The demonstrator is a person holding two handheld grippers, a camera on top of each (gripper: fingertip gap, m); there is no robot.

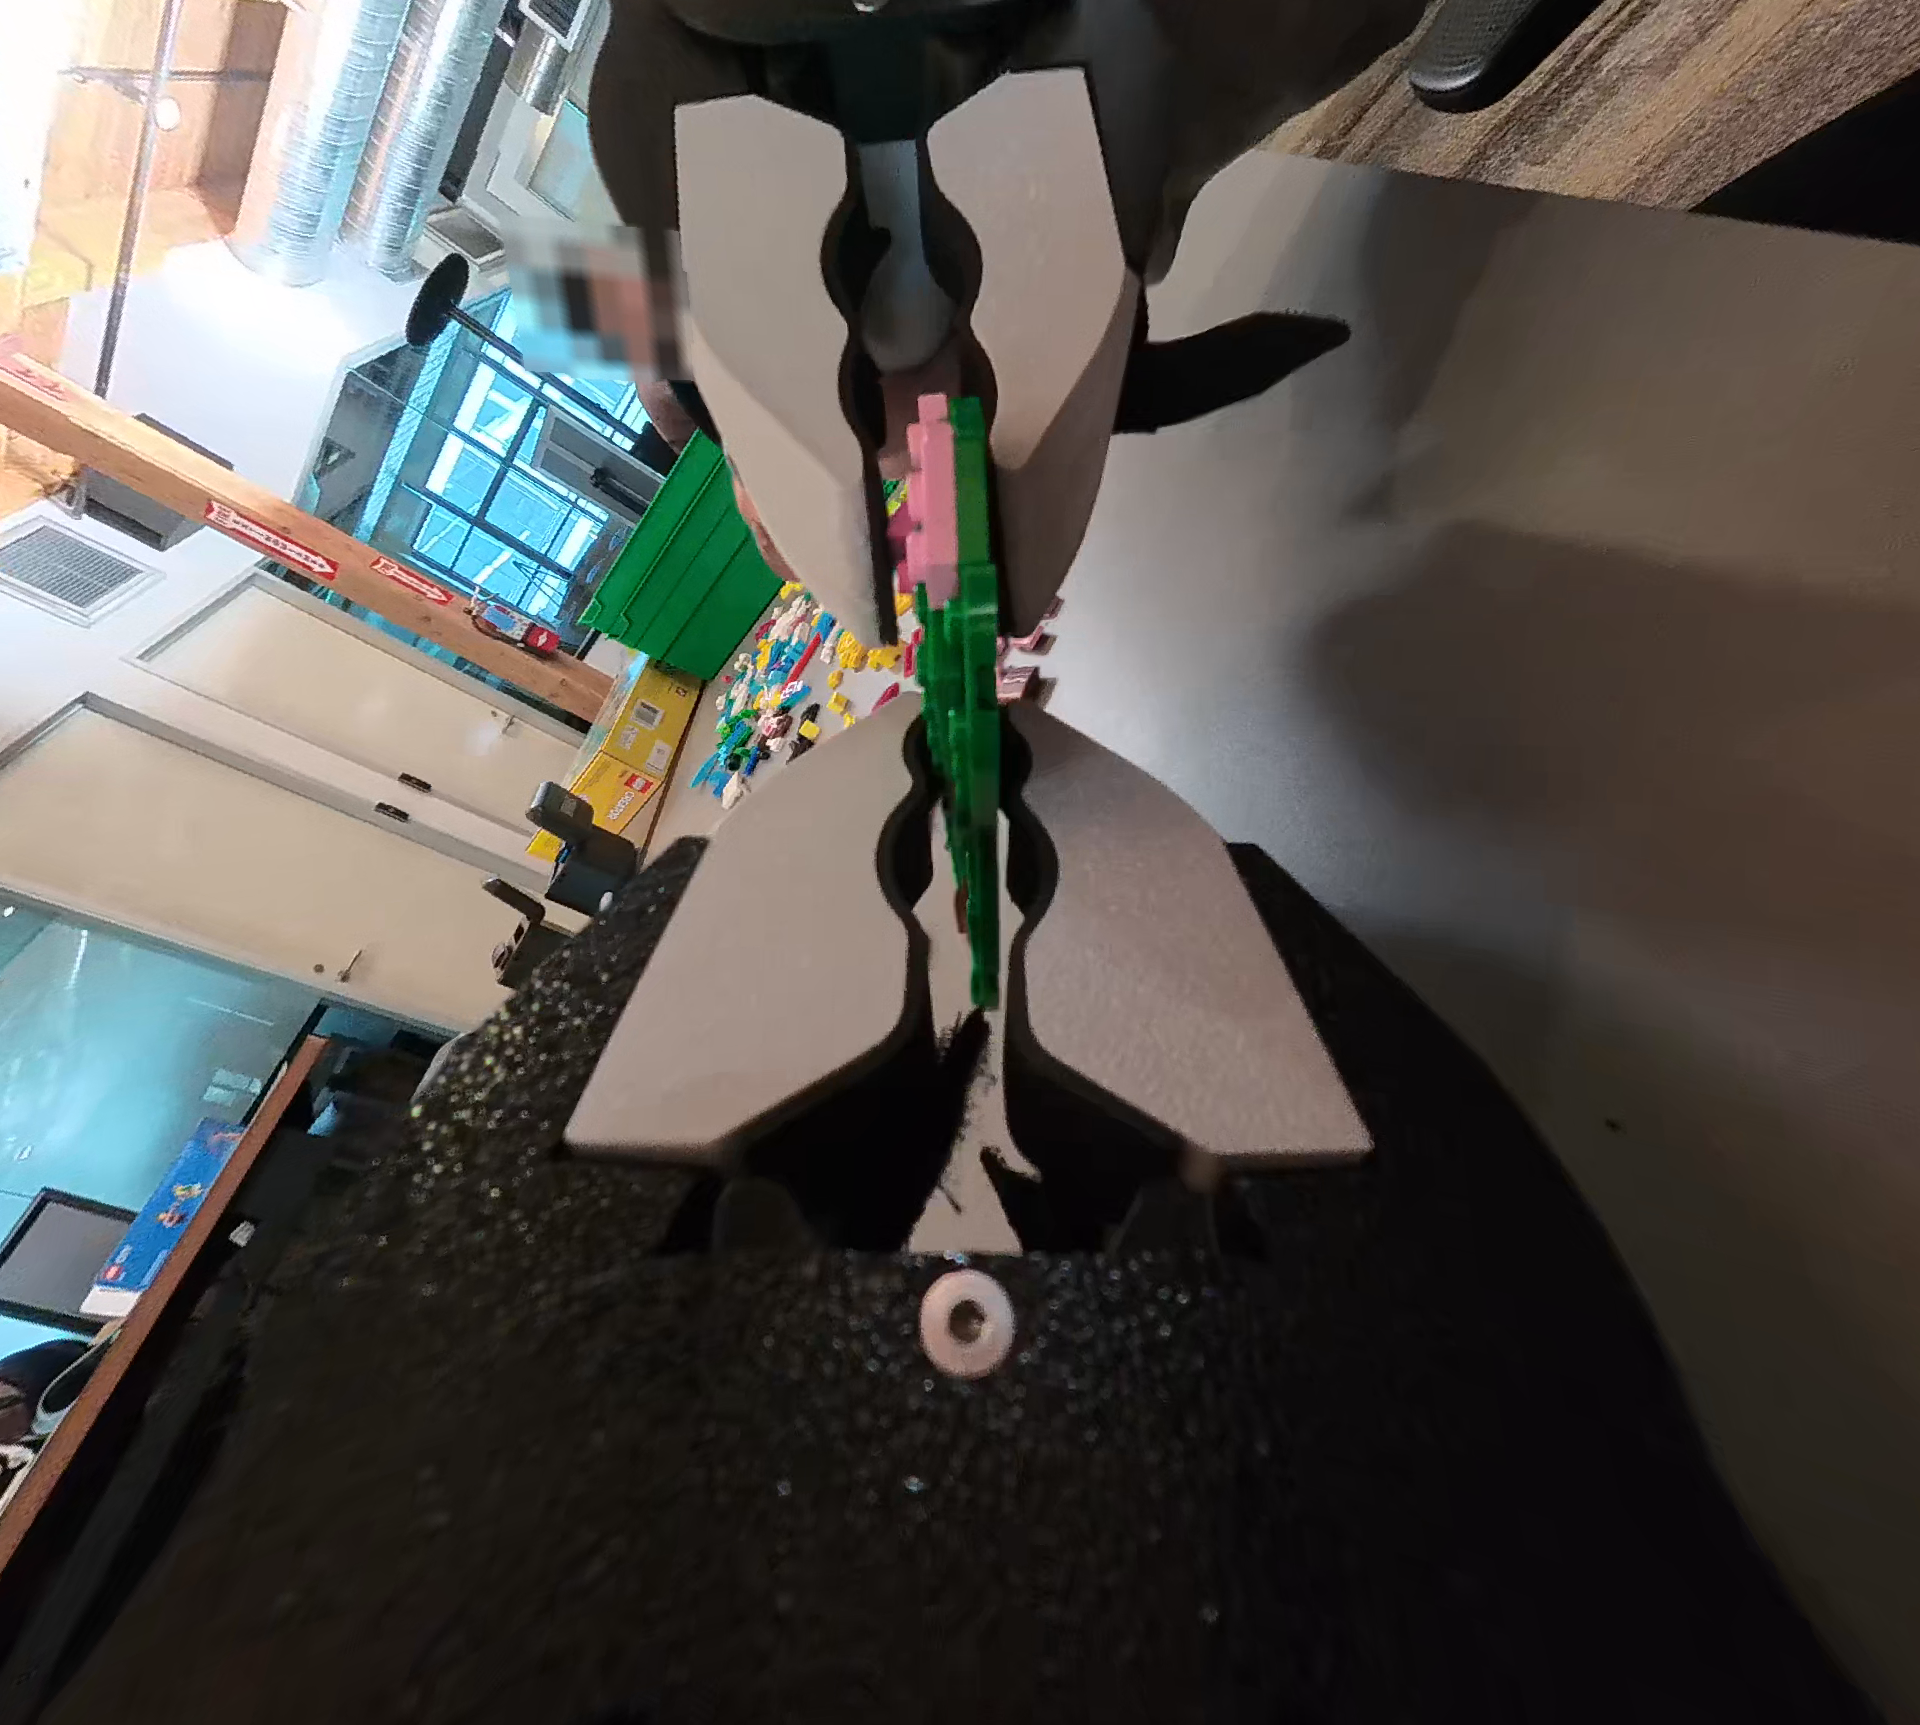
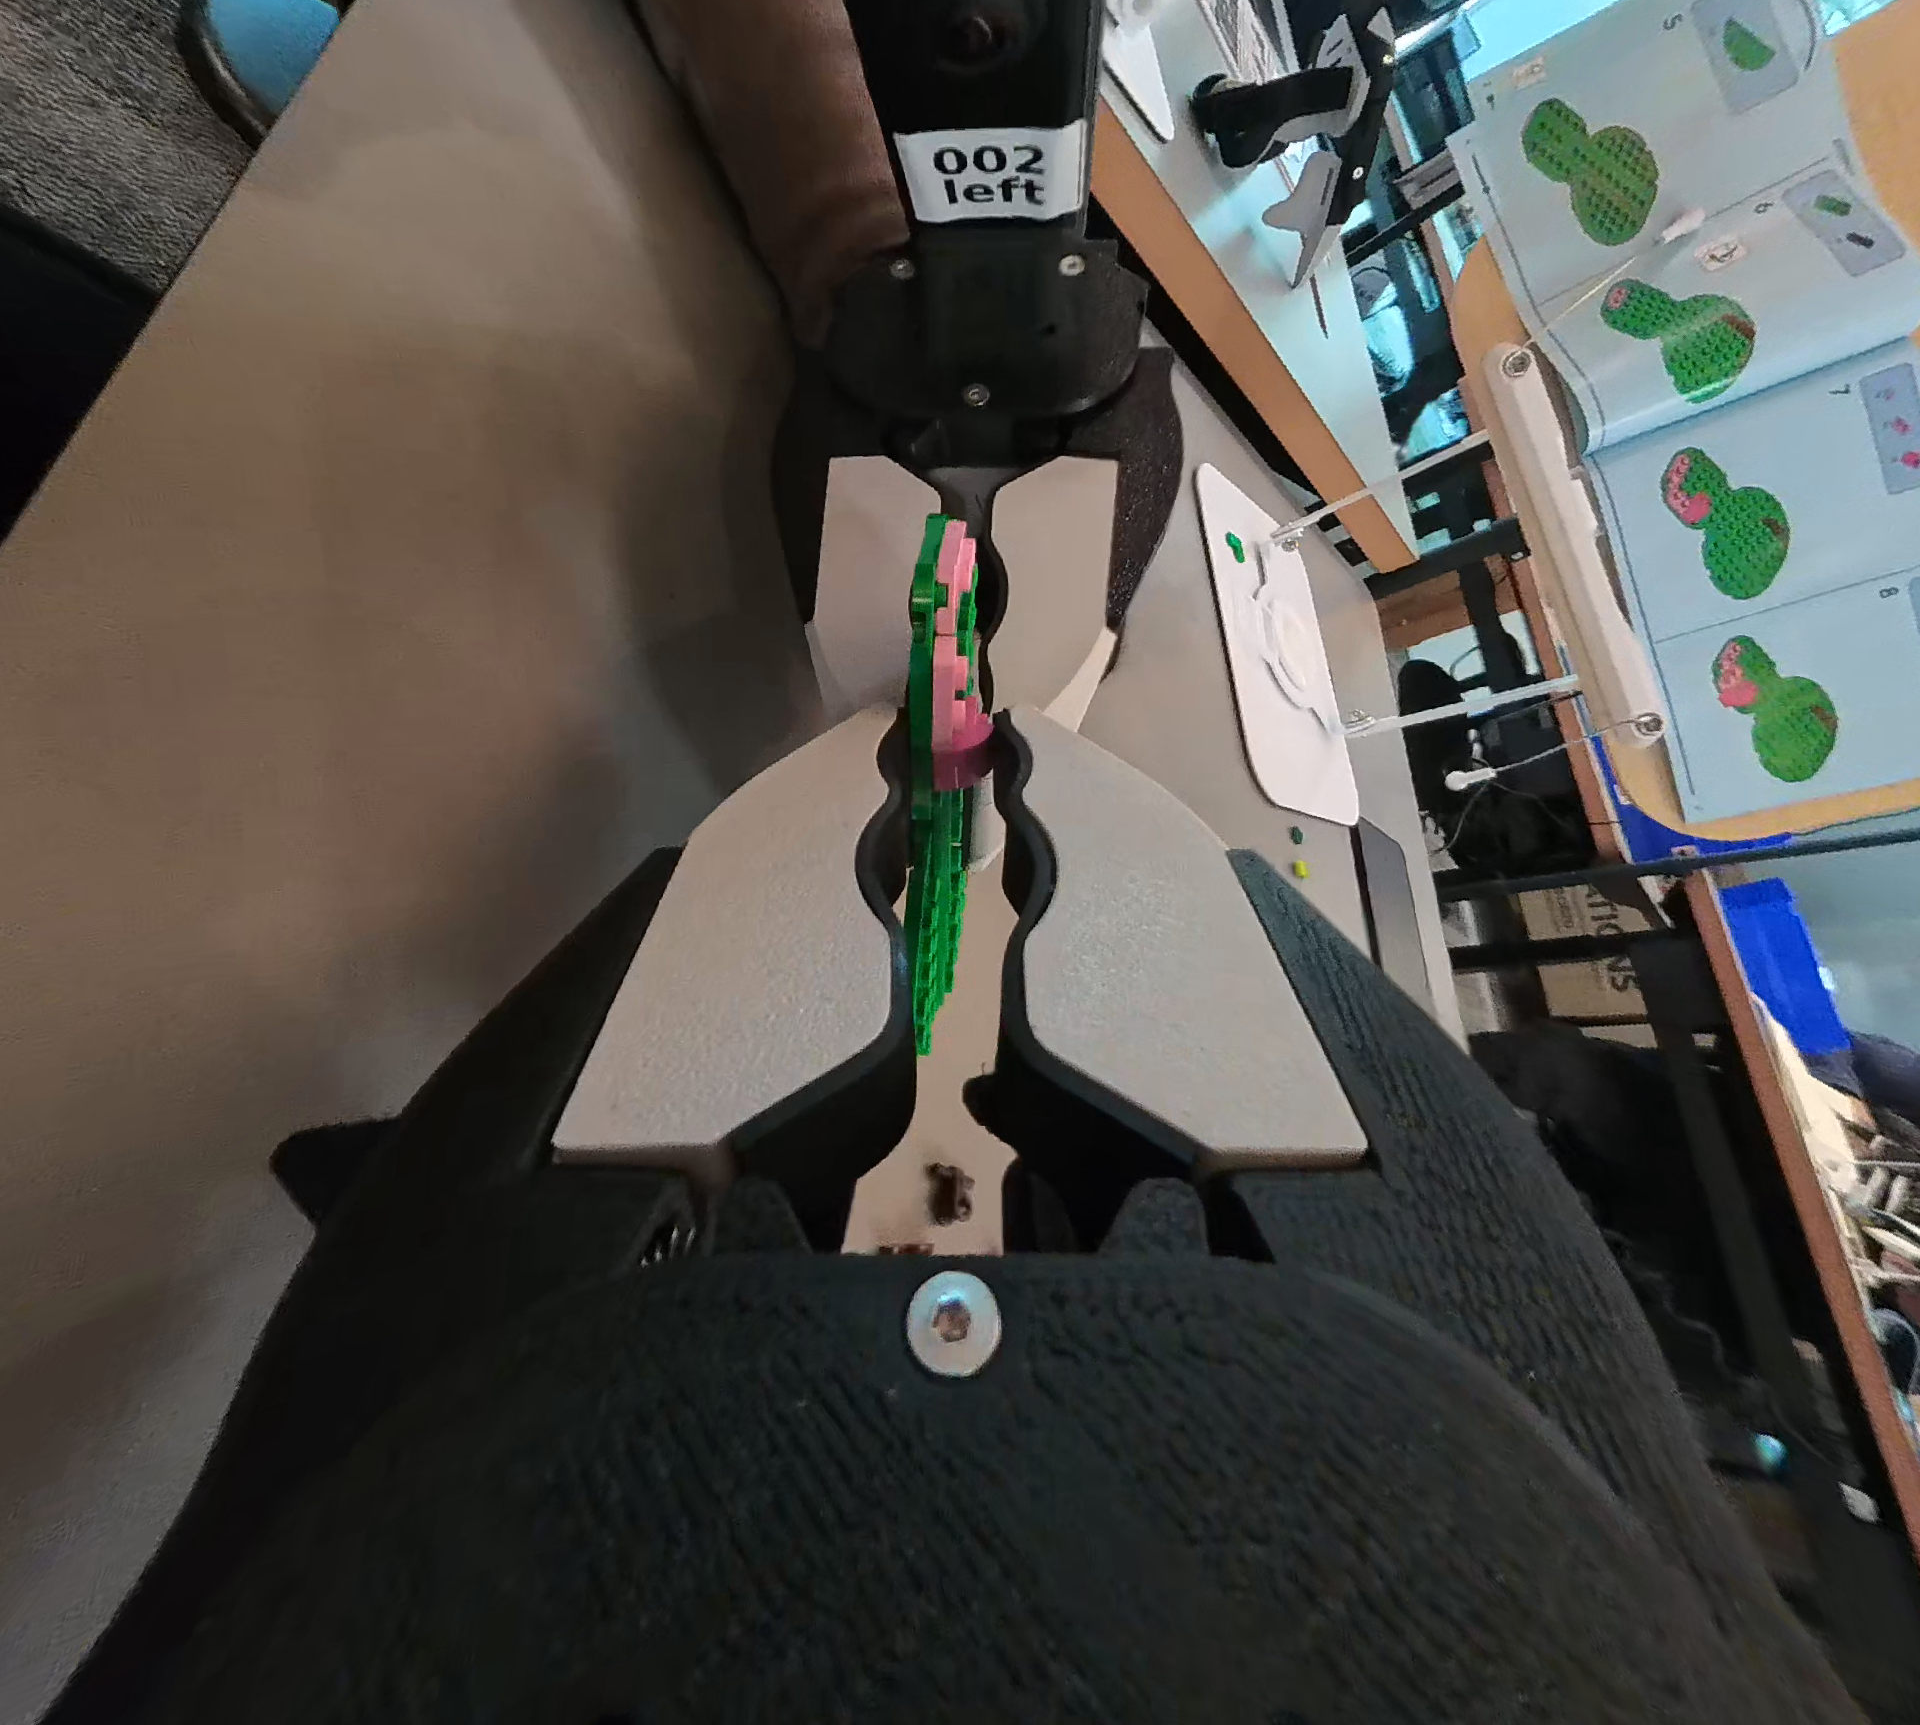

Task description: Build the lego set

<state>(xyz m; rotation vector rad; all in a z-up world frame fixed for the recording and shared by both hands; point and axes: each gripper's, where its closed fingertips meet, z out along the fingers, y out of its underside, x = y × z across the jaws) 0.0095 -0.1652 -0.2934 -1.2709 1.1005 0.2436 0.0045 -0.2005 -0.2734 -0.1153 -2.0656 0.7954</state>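
The green lego plate sits edge-on between both grippers, held up off the desk, a thin studded slab with a stepped pink brick cluster stuck on one face near its end. In the left wrist view, going left to right: shiny ribbed ducting up by the ceiling, a green bin, a yellow box, then a scatter of loose coloured bricks on the desk. The left gripper has its smooth grey wavy-edged fingers pinched narrow onto the plate. Opposite it, the right gripper bites the pink end, also nearly closed. Right of them the matte desk is bare up to its wooden edge. In the right wrist view, an instruction booklet stands on a white stand at the right, well apart.
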